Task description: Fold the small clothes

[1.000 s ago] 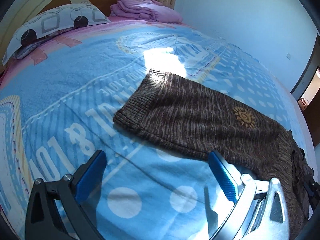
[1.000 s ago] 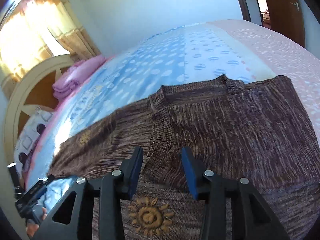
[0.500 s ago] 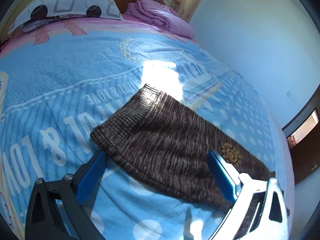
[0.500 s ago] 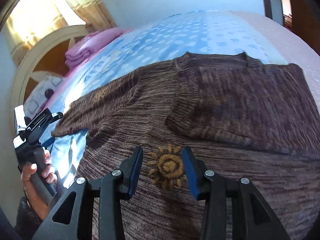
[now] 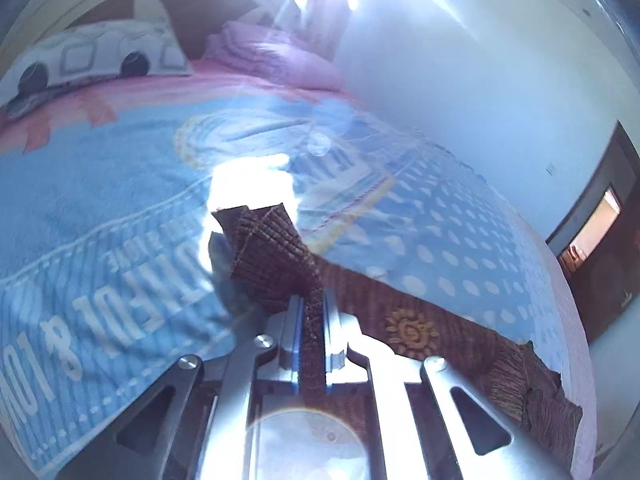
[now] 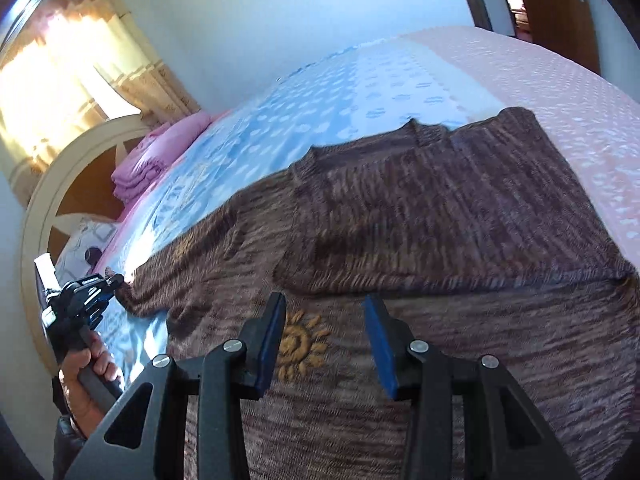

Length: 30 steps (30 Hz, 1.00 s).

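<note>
The small brown ribbed-knit sweater with an orange sun motif (image 6: 400, 240) lies spread on the blue dotted bedspread (image 6: 340, 92), one sleeve already folded over the chest; its other sleeve cuff (image 5: 268, 252) is pinched tight in the closed left gripper (image 5: 311, 320) and raised off the bed. To fold well, I judge this sleeve should be carried flat across the body without dragging it. The right gripper (image 6: 326, 340) hangs half-open and empty over the sun motif.

Glare-washed curtain (image 5: 324, 4) (window unreadable)
</note>
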Tool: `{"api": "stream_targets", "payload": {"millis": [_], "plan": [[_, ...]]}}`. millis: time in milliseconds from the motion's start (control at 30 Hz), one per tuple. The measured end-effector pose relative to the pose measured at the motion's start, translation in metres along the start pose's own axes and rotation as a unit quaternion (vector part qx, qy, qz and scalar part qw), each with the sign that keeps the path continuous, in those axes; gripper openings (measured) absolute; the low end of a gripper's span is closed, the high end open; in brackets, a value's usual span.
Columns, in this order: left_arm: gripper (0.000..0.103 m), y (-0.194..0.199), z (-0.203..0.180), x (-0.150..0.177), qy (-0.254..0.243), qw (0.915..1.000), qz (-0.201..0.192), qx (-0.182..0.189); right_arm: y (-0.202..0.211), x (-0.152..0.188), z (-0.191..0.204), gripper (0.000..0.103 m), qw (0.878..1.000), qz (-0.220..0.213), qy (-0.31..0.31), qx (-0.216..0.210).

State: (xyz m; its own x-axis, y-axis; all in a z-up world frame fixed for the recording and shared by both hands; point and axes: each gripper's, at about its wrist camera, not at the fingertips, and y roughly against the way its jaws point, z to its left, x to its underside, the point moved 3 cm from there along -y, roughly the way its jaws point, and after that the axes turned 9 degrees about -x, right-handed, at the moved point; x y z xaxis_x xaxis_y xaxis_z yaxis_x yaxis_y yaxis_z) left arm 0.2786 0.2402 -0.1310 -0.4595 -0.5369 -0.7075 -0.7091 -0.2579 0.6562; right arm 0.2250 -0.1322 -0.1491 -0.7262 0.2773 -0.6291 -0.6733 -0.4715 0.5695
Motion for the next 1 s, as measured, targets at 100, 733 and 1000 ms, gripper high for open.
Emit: {"api": "stream_targets", "payload": {"millis": [100,733,1000], "plan": [[0.008,0.023,-0.052,0.005,-0.068,0.9964,-0.027,0.044,0.001,-0.012,-0.004,0.043,1.0,-0.013,-0.01,0.005],[0.083,0.077,-0.122,0.101,-0.244,0.9586,0.016,0.147,0.028,-0.018,-0.042,0.043,0.998,-0.026,-0.06,0.004],[0.082,0.021,-0.03,0.089,-0.086,0.9916,0.081,0.054,-0.038,-0.06,0.06,0.056,0.99,0.022,0.135,-0.017]]}}
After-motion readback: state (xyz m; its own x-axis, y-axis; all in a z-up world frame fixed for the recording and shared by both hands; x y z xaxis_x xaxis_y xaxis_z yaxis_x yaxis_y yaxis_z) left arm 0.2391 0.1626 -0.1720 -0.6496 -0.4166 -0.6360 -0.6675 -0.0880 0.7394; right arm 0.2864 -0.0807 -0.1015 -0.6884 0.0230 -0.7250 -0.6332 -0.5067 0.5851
